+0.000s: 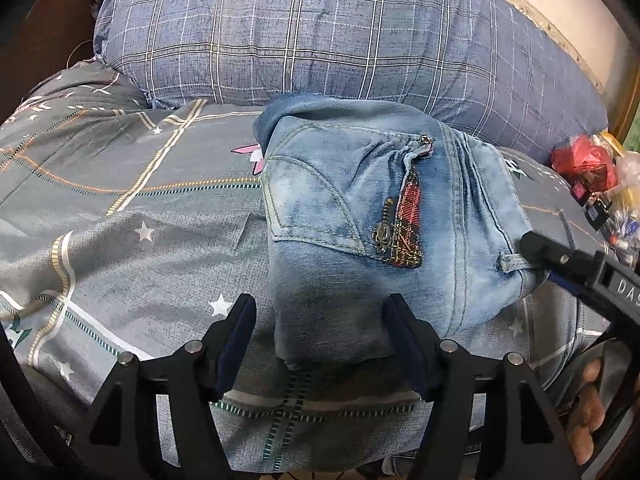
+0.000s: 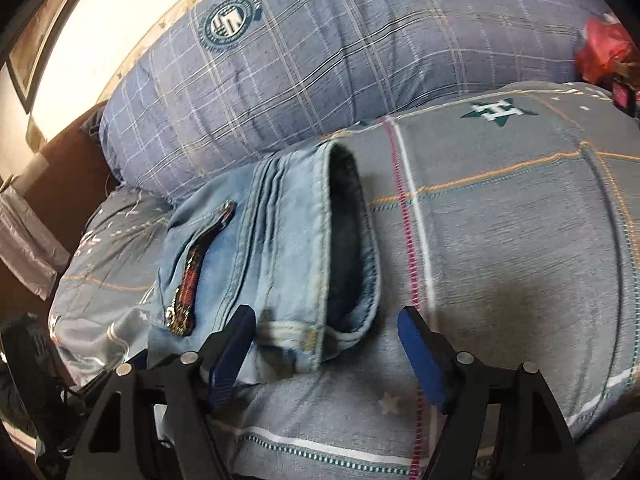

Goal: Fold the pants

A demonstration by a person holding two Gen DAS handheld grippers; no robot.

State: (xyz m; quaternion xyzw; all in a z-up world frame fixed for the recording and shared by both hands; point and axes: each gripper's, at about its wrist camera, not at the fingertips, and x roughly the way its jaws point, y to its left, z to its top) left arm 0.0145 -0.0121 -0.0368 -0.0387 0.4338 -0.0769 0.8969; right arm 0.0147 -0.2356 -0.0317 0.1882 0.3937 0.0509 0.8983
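Light blue jeans (image 1: 360, 216) lie folded into a compact bundle on the grey bedsheet, with a zip and a red plaid patch facing up. My left gripper (image 1: 320, 320) is open, its jaws on either side of the bundle's near end, not gripping it. My right gripper (image 2: 326, 330) is open at the waistband end of the jeans (image 2: 280, 248), the cloth lying between its blue pads (image 2: 420, 356). In the left wrist view the right gripper (image 1: 536, 246) shows at the bundle's right edge by a belt loop.
A blue plaid pillow (image 1: 320, 40) lies right behind the jeans. The grey starred bedsheet (image 1: 120, 208) covers the bed. A pile of red and mixed plastic bags (image 1: 592, 168) sits at the right edge. A dark headboard (image 1: 40, 40) is at the far left.
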